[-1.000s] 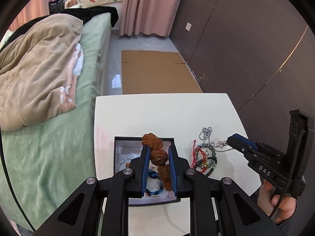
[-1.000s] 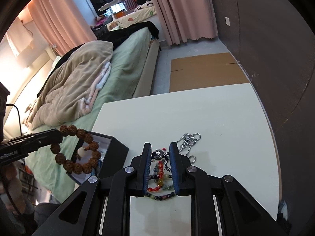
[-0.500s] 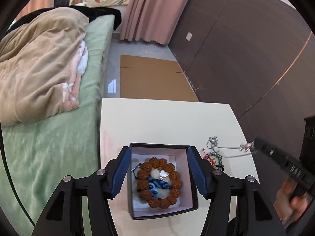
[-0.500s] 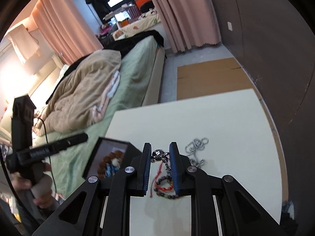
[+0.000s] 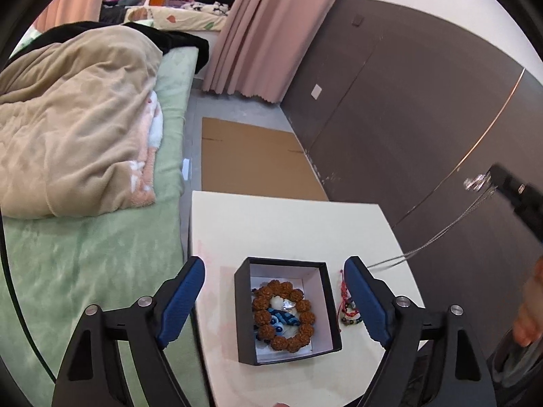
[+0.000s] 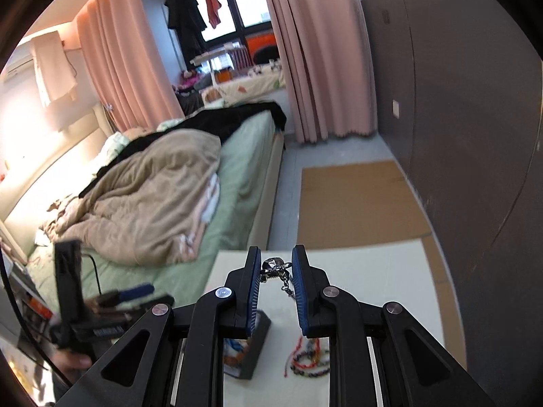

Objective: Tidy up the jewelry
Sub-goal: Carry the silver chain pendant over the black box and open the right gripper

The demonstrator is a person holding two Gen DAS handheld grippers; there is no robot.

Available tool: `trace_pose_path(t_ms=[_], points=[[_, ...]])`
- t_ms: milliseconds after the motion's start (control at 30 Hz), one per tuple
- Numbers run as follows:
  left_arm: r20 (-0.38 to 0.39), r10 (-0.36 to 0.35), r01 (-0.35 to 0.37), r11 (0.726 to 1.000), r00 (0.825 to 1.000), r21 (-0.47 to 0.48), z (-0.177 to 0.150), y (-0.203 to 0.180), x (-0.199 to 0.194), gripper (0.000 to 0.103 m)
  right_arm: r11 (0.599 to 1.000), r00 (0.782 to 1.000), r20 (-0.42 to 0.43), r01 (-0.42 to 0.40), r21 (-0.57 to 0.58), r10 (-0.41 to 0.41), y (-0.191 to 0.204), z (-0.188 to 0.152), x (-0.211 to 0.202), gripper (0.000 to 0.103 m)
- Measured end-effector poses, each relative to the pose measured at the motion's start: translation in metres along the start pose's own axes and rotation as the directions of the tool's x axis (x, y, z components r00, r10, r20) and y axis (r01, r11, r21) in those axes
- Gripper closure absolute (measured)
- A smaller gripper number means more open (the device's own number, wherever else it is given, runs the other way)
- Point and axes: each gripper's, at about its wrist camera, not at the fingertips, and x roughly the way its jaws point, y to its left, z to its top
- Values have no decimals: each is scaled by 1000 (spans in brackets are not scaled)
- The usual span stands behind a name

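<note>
A black box (image 5: pixel 286 308) with a white lining stands on the white table (image 5: pixel 271 230). A brown bead bracelet (image 5: pixel 283 315) lies in it over a blue item. My left gripper (image 5: pixel 275 291) is open and empty above the box. My right gripper (image 6: pixel 275 266) is shut on the pendant (image 6: pixel 273 266) of a silver chain necklace (image 5: pixel 441 230) and holds it high, the chain trailing down to the table. It also shows at the right of the left wrist view (image 5: pixel 488 183). Colourful bead bracelets (image 6: pixel 310 361) lie on the table right of the box (image 6: pixel 249 349).
A bed with a green sheet (image 5: pixel 85 237) and beige blanket (image 5: pixel 78 125) borders the table's left side. Flat cardboard (image 5: pixel 254 159) lies on the floor beyond the table. A dark wall (image 5: pixel 407 101) runs along the right.
My left gripper opened, dropped the brown bead bracelet into the box, and rose. My right gripper lifted the silver necklace high off the table by its pendant.
</note>
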Motion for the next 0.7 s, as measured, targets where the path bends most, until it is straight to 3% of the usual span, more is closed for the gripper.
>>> trace_pose_path(t_ms=[67,400,700], points=[[21,1,-1,1000,1000,-14,0,5,-7,12,1000,1000,29,6,-20,-5,10,12,-11,83],[62,-31,35,997,998,-63,3,21,-23,10,993,988,154,1,-122,18,72,58,-63,83],[80,-36,42,996,996,-79,1,30,-32,10,986,988,140,-36,-166,59,103,53,-55,83]])
